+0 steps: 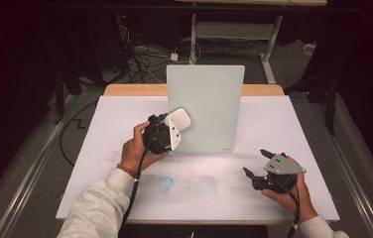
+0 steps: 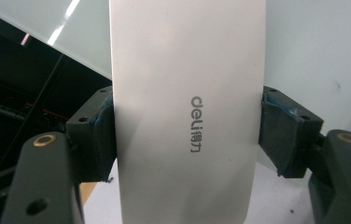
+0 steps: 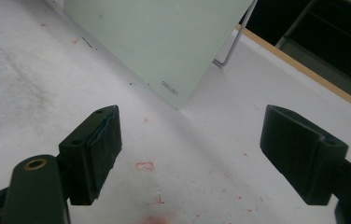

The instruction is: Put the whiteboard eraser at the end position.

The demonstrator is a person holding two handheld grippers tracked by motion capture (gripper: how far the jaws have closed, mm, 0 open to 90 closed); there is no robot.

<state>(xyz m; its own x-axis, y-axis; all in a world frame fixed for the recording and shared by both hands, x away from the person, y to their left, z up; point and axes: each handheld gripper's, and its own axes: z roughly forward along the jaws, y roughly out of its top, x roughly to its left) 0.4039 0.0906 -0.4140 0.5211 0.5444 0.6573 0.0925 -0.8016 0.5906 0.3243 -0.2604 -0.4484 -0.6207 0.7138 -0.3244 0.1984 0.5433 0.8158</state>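
White table (image 1: 125, 114), dark room | left gripper (image 1: 163, 133) clamped on flat white Deli eraser (image 2: 187, 112), pressed at left edge of upright pale-green glass board (image 1: 209, 99) | right gripper (image 1: 261, 163) idle below-right of board, jaws apart | wiping seemingly underway, board near clean.

The high view hangs above my side of the table (image 1: 125, 114) and looks forward and down, far enough back to take in the whole top and the floor behind. My left gripper (image 2: 187, 135) view sits very close, facing along its jaws at the white eraser (image 2: 187, 93) between them — the glass board (image 2: 313, 51) just behind. My right gripper (image 3: 190, 149) view looks low across the tabletop (image 3: 38, 79) toward that same board (image 3: 155, 42) — also seen from above (image 1: 205, 106).
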